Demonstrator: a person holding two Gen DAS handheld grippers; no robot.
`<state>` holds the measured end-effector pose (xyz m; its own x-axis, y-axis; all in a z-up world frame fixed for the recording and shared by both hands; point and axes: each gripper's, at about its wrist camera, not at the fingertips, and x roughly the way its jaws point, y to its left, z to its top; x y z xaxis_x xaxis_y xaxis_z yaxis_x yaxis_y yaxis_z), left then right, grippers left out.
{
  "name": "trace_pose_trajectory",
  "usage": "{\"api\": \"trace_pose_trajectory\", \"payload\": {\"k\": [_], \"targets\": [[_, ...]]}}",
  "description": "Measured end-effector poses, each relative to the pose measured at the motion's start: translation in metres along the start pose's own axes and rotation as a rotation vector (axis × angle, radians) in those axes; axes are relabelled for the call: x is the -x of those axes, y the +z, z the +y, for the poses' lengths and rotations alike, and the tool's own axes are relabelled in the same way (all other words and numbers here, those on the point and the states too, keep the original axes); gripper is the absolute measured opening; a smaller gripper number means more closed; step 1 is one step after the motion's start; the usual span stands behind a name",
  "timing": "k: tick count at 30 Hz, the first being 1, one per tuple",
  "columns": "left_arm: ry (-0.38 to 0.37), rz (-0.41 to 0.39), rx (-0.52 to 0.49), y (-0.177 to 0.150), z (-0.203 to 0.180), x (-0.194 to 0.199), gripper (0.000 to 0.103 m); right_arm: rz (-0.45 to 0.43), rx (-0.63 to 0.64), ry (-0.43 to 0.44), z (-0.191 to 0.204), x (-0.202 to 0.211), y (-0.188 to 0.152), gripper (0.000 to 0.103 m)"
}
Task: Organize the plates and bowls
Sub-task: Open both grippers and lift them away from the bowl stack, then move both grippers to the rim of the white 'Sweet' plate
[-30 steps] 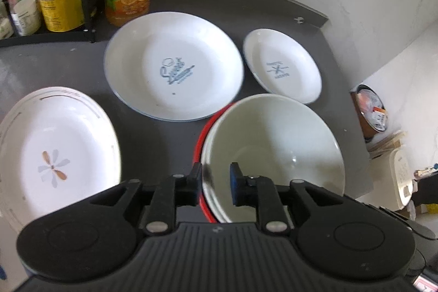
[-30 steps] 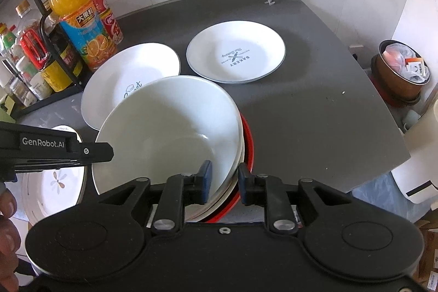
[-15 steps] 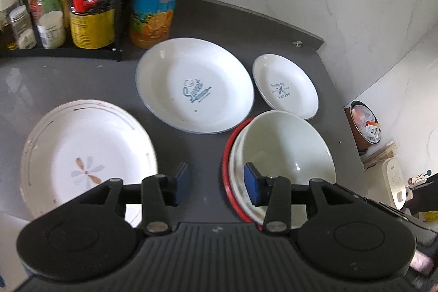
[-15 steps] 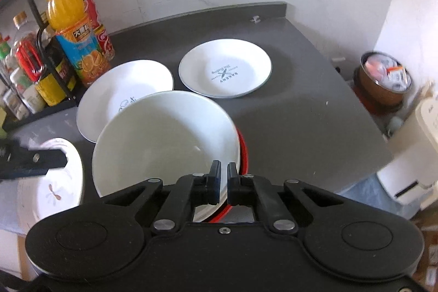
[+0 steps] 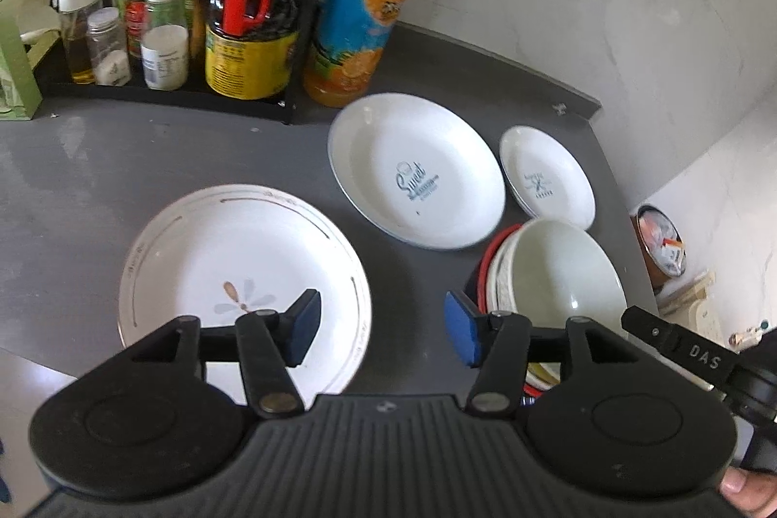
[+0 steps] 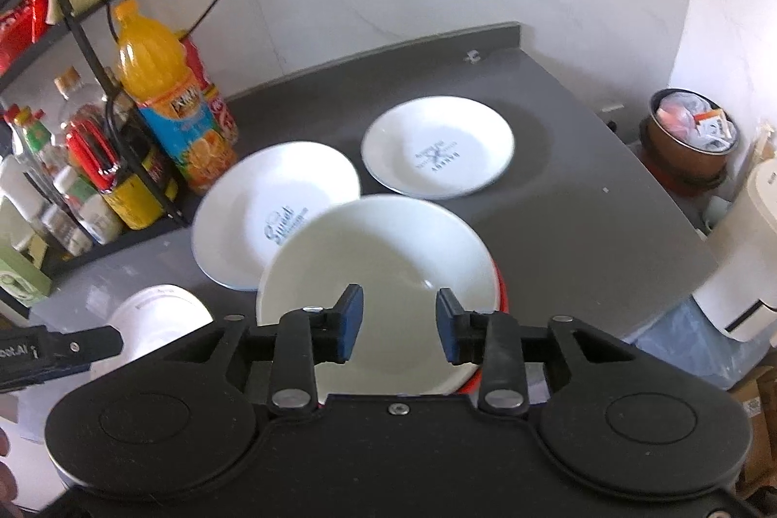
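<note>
A stack of white bowls (image 5: 563, 275) with a red-rimmed one at the bottom sits near the counter's right front edge; from the right wrist the top bowl (image 6: 383, 256) fills the middle. A flower-patterned plate (image 5: 238, 270) lies at the front left. A large "Sweet" plate (image 5: 417, 178) (image 6: 272, 212) and a smaller printed plate (image 5: 546, 178) (image 6: 437, 146) lie behind. My left gripper (image 5: 382, 326) hangs open above the gap between the flower plate and the bowls. My right gripper (image 6: 398, 324) is open above the near rim of the top bowl, holding nothing.
An orange juice bottle (image 5: 364, 8) and a black rack of sauce and spice bottles (image 5: 194, 32) line the back left. The dark counter (image 6: 582, 197) ends at the right; a full bin (image 6: 689, 134) and a white appliance (image 6: 748, 256) stand below.
Both grippers let go of the bowl stack, opened wide and drew back and up. The left one swung left toward the flower plate. The bowls rest on the counter.
</note>
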<state>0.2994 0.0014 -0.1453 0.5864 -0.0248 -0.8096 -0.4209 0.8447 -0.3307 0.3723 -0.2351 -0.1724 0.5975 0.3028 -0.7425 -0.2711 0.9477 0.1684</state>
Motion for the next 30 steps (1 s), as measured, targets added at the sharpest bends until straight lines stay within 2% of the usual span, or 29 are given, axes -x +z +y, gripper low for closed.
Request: {"api": "trace_pose_trajectory", "payload": {"k": [5, 8, 15, 22, 30], "targets": [[0.018, -0.014, 0.035, 0.014, 0.007, -0.005, 0.056, 0.004, 0.017, 0.037, 0.009, -0.009, 0.02, 0.036], [0.033, -0.024, 0.054, 0.023, 0.008, -0.011, 0.057, 0.009, 0.017, 0.073, 0.012, -0.019, 0.036, 0.044], [0.073, -0.025, 0.108, 0.052, 0.005, -0.038, 0.057, 0.054, 0.026, 0.138, 0.016, -0.054, 0.08, 0.045], [0.12, -0.019, 0.162, 0.081, 0.002, -0.067, 0.057, 0.134, 0.044, 0.192, 0.028, -0.101, 0.115, 0.046], [0.168, 0.003, 0.223, 0.101, 0.004, -0.101, 0.057, 0.251, 0.05, 0.229, 0.03, -0.153, 0.137, 0.046]]}}
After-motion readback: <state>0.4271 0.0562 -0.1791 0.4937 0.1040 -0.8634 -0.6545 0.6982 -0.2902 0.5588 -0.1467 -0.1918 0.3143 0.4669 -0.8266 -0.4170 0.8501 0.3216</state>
